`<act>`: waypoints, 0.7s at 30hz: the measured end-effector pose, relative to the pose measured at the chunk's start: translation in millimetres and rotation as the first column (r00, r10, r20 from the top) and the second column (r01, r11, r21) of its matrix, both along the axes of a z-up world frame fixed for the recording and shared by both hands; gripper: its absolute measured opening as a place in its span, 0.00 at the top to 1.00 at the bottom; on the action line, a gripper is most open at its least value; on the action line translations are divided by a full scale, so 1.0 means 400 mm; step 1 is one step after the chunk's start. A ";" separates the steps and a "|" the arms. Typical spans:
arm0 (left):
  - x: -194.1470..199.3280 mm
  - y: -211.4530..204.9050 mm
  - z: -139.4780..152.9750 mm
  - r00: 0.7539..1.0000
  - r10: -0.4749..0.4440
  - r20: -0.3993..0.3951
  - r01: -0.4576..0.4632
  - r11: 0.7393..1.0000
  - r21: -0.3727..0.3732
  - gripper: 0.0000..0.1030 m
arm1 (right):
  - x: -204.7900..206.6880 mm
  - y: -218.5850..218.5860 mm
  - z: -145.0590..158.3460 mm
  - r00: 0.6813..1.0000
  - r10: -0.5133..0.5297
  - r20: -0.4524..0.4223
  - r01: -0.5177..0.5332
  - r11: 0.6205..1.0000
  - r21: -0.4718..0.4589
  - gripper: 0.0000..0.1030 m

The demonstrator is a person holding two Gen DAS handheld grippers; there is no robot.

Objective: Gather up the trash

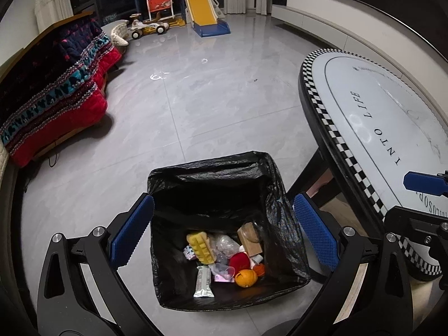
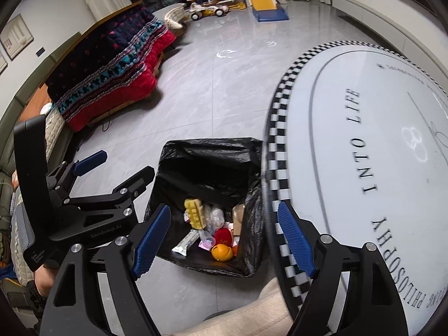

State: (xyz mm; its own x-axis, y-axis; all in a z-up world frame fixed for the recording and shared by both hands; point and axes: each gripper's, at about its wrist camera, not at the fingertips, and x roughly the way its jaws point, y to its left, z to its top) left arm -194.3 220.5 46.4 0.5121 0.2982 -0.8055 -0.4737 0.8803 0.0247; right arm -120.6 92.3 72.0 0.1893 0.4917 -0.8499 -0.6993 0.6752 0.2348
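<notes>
A bin lined with a black bag stands on the floor beside the table; it also shows in the right wrist view. Inside lie several pieces of trash: an orange peel, a yellow sponge, a silver wrapper, a red item and a brown box. My left gripper is open and empty above the bin; it also shows in the right wrist view. My right gripper is open and empty over the bin's right rim; one of its fingertips shows in the left wrist view.
A white oval table with a checkered rim stands right of the bin. A sofa with a red and navy blanket lies to the left. A toy slide, swing and ride-on car stand at the far end of the grey tiled floor.
</notes>
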 end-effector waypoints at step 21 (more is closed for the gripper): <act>0.226 -0.271 0.037 0.961 -0.275 0.025 0.276 0.961 -0.030 0.06 | 0.159 -0.345 -0.014 0.951 -0.309 0.010 0.309 0.951 0.019 0.18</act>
